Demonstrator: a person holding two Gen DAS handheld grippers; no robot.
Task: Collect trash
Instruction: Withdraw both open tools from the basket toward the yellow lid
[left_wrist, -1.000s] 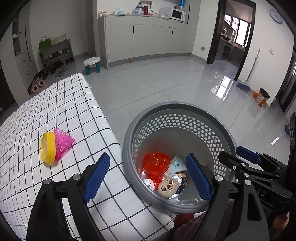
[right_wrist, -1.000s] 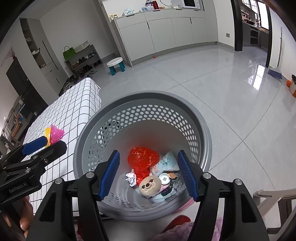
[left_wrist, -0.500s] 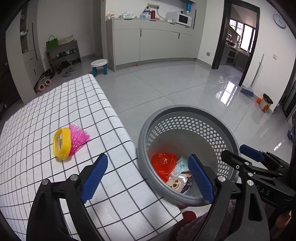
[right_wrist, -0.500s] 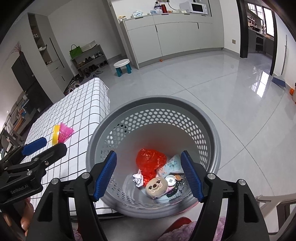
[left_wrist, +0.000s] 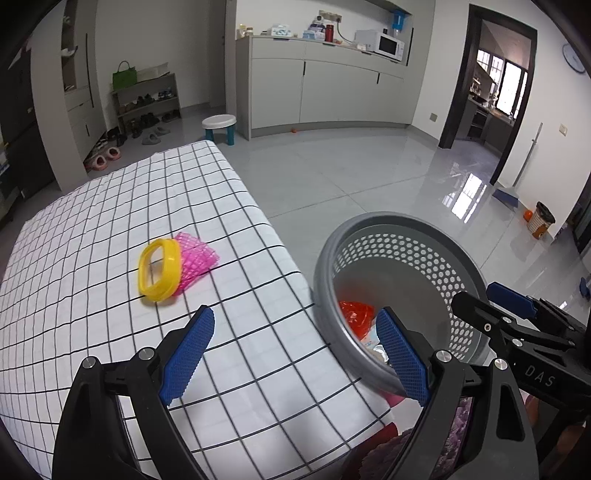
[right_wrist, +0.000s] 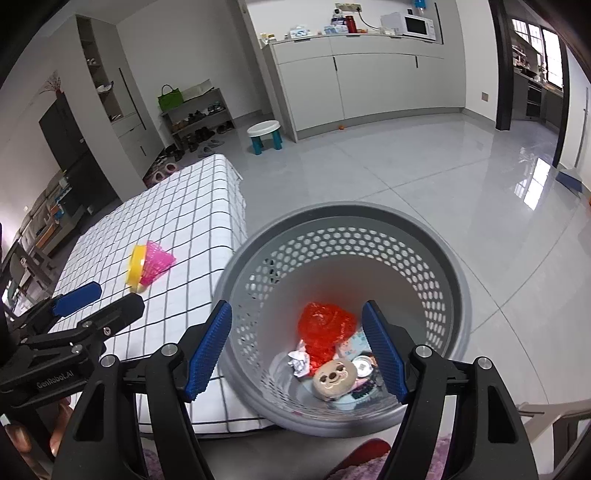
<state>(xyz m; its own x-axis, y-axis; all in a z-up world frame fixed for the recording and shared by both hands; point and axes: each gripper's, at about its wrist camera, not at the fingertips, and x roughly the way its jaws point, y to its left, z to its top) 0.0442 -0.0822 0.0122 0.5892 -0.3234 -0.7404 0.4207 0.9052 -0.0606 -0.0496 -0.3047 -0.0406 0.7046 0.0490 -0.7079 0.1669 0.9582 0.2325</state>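
Tilting downward, left gripper (left_wrist: 295, 354) and right gripper (right_wrist: 297, 350) hold fingers apart, empty.

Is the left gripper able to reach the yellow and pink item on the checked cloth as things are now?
Probably yes. The left gripper is open and empty, and only bare checked cloth lies between it and the yellow and pink item.

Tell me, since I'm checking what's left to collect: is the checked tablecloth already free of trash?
No: a yellow ring with pink mesh lies on the checked tablecloth, outside the grey basket.
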